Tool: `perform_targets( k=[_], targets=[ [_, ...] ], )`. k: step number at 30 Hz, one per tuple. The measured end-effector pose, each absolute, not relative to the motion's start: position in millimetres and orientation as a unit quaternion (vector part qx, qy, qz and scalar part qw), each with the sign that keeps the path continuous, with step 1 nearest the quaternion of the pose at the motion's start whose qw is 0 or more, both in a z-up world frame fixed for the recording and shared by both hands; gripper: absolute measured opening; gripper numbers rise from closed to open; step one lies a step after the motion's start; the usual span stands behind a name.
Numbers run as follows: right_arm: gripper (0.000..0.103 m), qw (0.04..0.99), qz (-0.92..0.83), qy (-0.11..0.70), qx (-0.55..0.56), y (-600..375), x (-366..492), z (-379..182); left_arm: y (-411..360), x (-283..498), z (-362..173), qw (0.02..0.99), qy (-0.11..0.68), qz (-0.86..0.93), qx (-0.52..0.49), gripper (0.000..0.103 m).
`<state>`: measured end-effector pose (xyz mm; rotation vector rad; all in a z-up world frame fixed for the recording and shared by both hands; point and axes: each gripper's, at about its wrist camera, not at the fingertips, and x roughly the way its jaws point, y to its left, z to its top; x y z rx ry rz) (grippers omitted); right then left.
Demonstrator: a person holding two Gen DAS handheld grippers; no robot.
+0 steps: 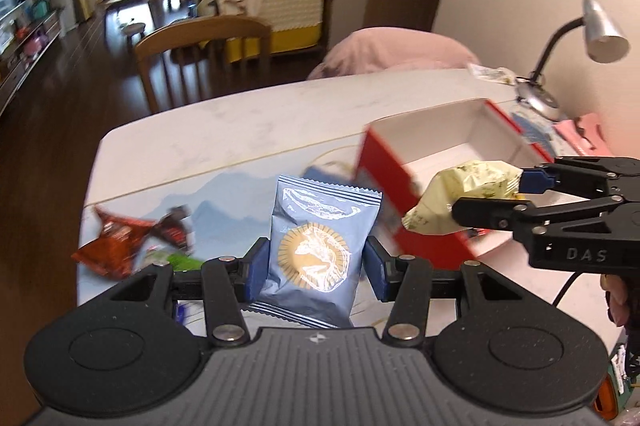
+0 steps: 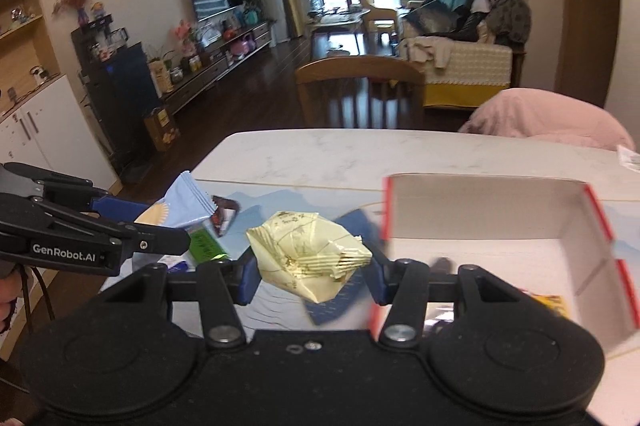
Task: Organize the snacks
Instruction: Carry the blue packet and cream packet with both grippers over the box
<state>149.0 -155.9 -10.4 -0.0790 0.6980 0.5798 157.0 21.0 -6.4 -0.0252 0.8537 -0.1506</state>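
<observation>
**A:** ok so where's everything at? Two grippers, two snacks as far as I can see.

**B:** yep. The left gripper (image 1: 316,258) has its blue pads pressed on either side of a grey-blue packet (image 1: 318,254) with a round gold print on it — standing upright, clear of the table (image 1: 224,130). The right gripper (image 2: 316,268) is clamped on a pale yellow wrapped snack (image 2: 310,250), crinkly wrapper, tilted a bit.

**A:** and the box?

**B:** red box (image 1: 404,186) with a white inside, open top, sitting on the table to the right of both snacks. In the left view the yellow snack hangs just beside its near red wall. There's something yellow and dark in the near corner of it in the right view, too blurry to name.

**A:** anything left loose?

**B:** a few wrappers on the blue printed mat (image 1: 232,194) at the left end — an orange-red packet (image 1: 116,246), a dark one next to it, something green (image 2: 206,244) below those. Another small pale packet (image 1: 490,74) sits far back by the desk lamp (image 1: 600,30). Wooden chair (image 2: 360,86) behind the table.
</observation>
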Motion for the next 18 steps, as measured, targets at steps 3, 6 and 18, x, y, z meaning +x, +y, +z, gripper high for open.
perform_targets(
  k=[3,6,18],
  targets=[
    [0.050,0.906,0.261,0.333,-0.033,-179,151,-9,-8,162,-3,0.908,0.410,-0.087,-0.007,0.049],
    [0.050,0.912,0.240,0.332,-0.026,-204,156,-9,-36,168,-3,0.907,0.408,-0.101,0.001,0.049],
    [0.050,0.923,0.179,0.341,-0.011,-278,190,-26,-122,213,-23,0.899,0.423,-0.112,0.025,0.049]
  ],
)
